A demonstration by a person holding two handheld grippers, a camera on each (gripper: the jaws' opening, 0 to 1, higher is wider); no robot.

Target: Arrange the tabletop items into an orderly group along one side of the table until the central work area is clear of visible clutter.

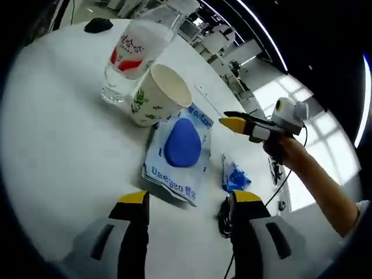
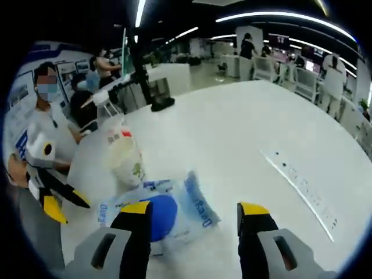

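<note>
In the left gripper view, the blue-and-white packet (image 1: 179, 152) lies just above the left gripper (image 1: 189, 200), jaws apart and empty, while the right gripper (image 1: 239, 123), nearly closed, hovers at right.

Long white ceiling light strips (image 2: 273, 14) cast bright, even light and soft glare on the glossy white round tabletop (image 2: 232, 133), while fisheye bending warps edges and motion blur softens the right gripper view.

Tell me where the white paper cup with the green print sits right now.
In the left gripper view the white paper cup with green print leans against the clear plastic water bottle, just above the blue-and-white plastic packet.
</note>
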